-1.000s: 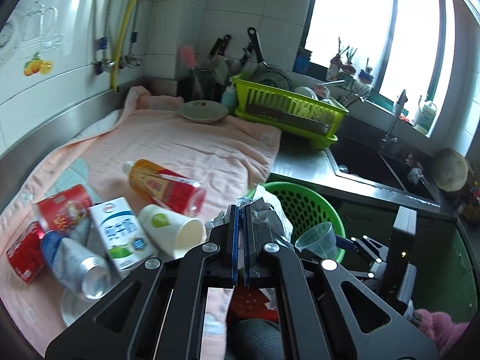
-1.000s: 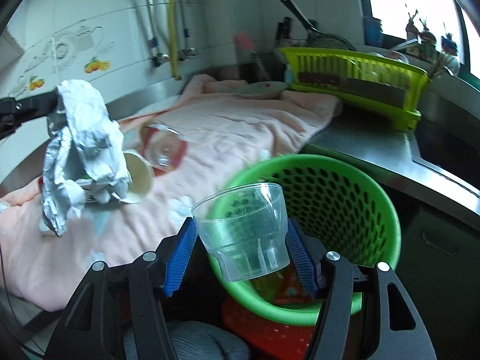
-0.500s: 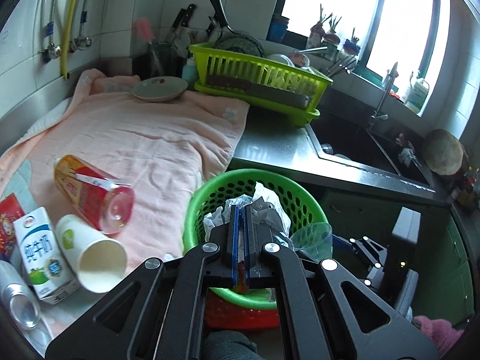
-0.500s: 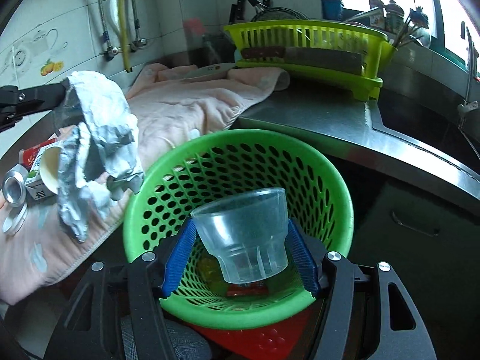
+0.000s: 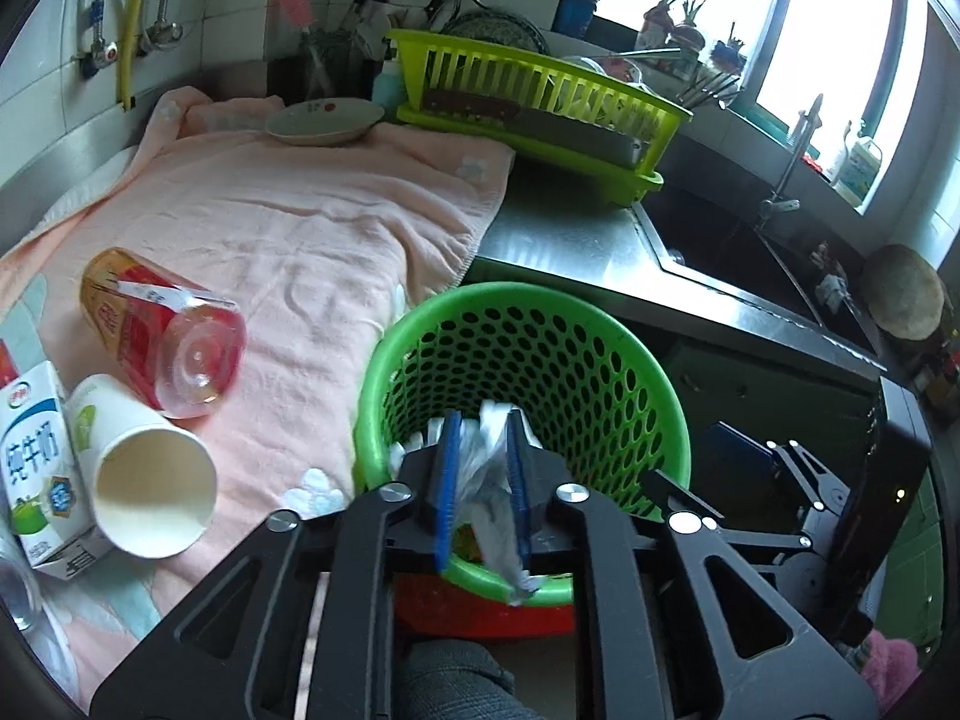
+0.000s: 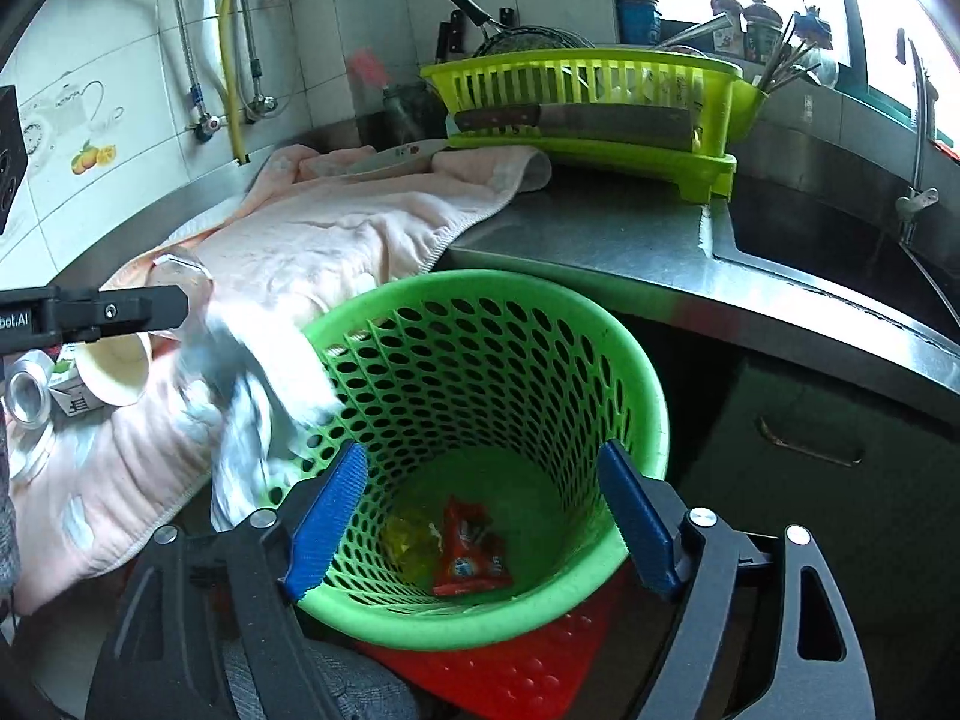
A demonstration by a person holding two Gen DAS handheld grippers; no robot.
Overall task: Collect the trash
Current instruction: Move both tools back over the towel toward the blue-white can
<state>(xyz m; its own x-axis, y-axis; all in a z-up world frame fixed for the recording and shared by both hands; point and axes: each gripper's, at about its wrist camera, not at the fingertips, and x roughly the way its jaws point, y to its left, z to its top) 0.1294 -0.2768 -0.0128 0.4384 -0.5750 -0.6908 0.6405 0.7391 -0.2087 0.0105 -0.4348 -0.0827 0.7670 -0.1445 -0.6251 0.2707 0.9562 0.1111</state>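
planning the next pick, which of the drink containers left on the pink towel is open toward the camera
The white paper cup, lying on its side with its empty mouth facing the left camera. The red-labelled bottle beside it shows its closed clear base, and the milk carton is sealed.

The left gripper (image 5: pixel 483 474) fills the lower centre of its own view, its blue-padded fingers (image 5: pixel 447 480) parted by a narrow gap, pointing forward and downward. In the right wrist view this same gripper (image 6: pixel 180 306) enters from the left edge at mid height as a black bar lying level. The right gripper (image 6: pixel 480 519) sits at the bottom centre of its view, its blue fingers (image 6: pixel 327 516) spread wide apart with nothing between them, angled downward.
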